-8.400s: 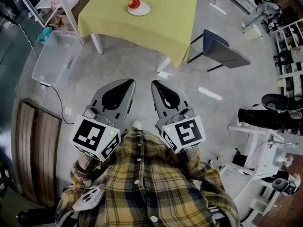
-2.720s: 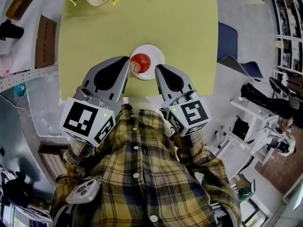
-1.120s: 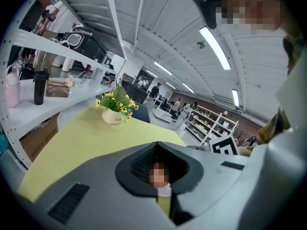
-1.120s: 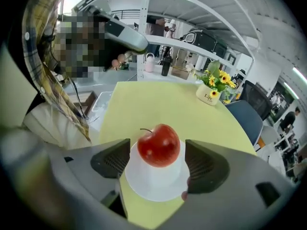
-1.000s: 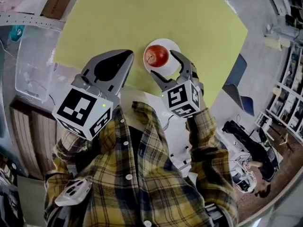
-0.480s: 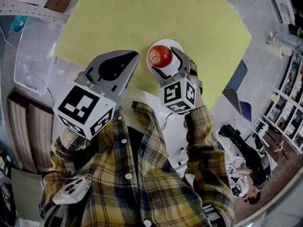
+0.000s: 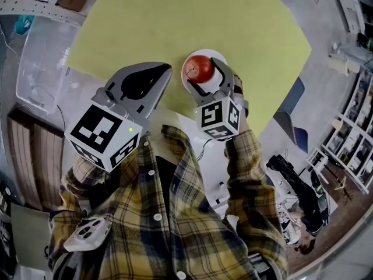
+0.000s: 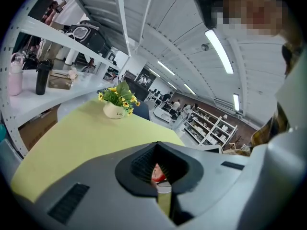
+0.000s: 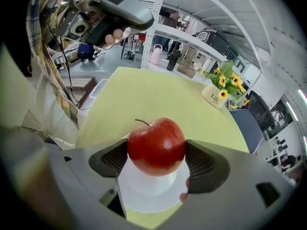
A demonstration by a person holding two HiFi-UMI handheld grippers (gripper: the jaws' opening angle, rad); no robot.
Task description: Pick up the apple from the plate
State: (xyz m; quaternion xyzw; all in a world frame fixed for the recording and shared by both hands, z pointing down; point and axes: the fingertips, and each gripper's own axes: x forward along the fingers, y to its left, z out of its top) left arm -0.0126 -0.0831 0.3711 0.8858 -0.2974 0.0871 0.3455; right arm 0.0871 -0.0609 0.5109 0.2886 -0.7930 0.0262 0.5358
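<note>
A red apple (image 7: 199,69) is held between the jaws of my right gripper (image 7: 204,74), which is shut on it. In the right gripper view the apple (image 9: 156,145) fills the gap between the dark pads (image 9: 204,164), right over the white plate (image 9: 148,195). I cannot tell whether it still touches the plate. The plate (image 7: 187,83) lies near the front edge of the yellow table (image 7: 175,22). My left gripper (image 7: 158,74) hovers to the left of the plate, shut with nothing in it. Through its jaws a sliver of the apple (image 8: 158,173) shows.
A pot of yellow flowers (image 9: 214,96) stands at the table's far side, also visible from the left gripper (image 8: 115,110). A clear plastic bin (image 7: 38,69) sits on the floor left of the table. A dark chair (image 7: 288,107) is at the right. Shelves line the room.
I came up to the table from across the room. Within the last second the right gripper's jaws closed round the apple. The left gripper stayed put.
</note>
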